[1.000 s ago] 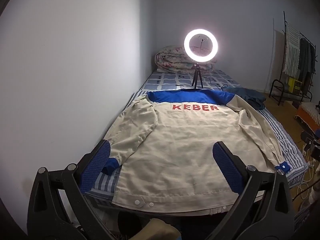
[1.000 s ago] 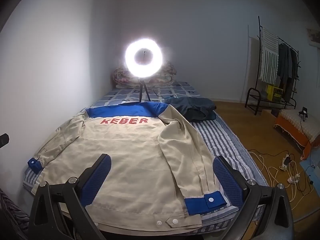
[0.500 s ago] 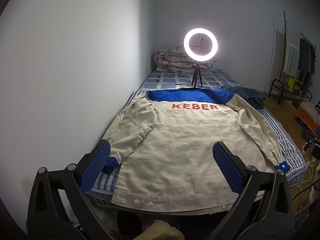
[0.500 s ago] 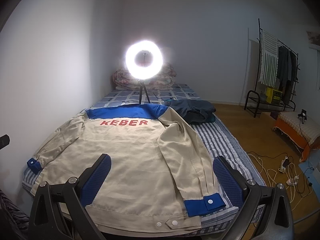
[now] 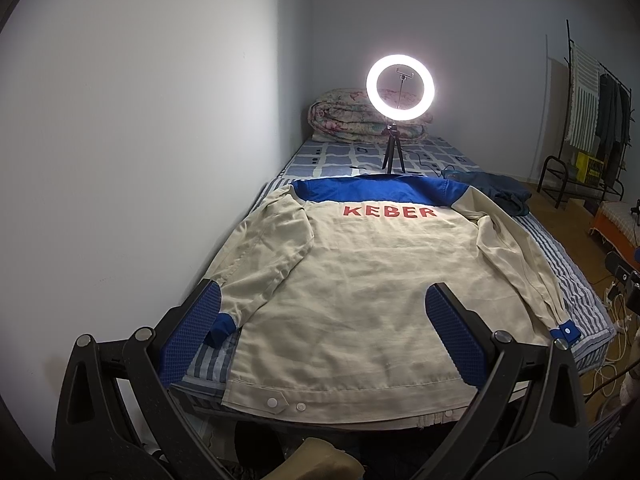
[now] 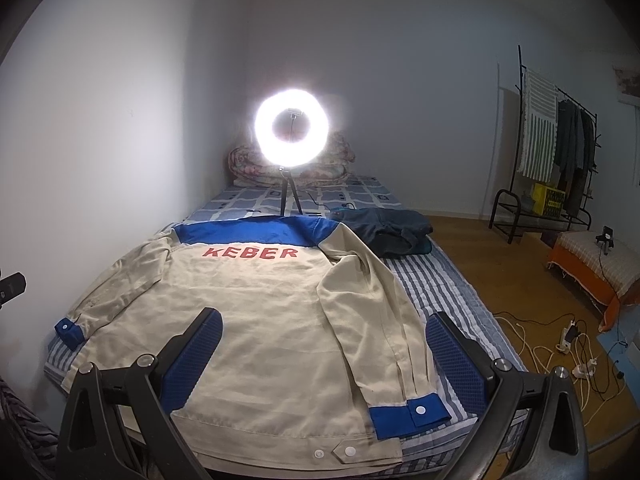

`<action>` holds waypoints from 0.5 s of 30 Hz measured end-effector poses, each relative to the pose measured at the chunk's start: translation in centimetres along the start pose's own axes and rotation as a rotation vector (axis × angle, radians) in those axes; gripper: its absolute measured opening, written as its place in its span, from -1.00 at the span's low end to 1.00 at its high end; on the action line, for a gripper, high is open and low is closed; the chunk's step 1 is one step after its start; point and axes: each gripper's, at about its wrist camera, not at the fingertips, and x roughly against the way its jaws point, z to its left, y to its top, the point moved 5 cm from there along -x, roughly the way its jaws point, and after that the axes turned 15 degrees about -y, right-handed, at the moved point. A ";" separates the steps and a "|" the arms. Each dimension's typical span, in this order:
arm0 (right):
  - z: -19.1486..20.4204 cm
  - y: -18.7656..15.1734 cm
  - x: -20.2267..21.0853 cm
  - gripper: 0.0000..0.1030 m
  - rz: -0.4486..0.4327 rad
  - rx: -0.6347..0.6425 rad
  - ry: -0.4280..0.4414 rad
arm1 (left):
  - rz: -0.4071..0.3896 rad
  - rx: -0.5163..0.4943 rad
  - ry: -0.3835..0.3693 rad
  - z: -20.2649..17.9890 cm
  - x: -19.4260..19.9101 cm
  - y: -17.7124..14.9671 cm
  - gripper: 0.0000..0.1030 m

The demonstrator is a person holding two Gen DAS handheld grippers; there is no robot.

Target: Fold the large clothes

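Both tongs, L (image 5: 322, 336) & R (image 6: 324, 354), spread, empty; jacket (image 5: 360, 280) flat on bed (image 6: 440, 280).

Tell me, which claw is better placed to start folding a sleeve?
Probably the right claw: the beige jacket's blue right cuff lies just ahead of it. The left claw faces the jacket's back; both are open.

Bed (image 5: 560, 264) under spread jacket (image 5: 360, 280), apparently flat

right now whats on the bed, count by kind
Jackets: 1, beige jacket
Dark clothes piles: 1, dark garment
Ring lights: 1, ring light
Rolled quilts: 1, quilt
Total: 4
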 end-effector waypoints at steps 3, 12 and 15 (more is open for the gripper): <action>0.1 0.0 0.0 0.99 -0.003 0.004 0.003 | -0.001 -0.001 0.001 -0.3 -0.1 -0.1 1.00; 0.3 0.0 0.1 0.99 -0.008 0.004 0.009 | 0.000 -0.002 0.002 -0.3 -0.2 -0.1 1.00; 0.4 0.0 0.2 0.99 -0.010 0.006 0.011 | 0.002 -0.002 0.003 -0.3 -0.3 -0.4 1.00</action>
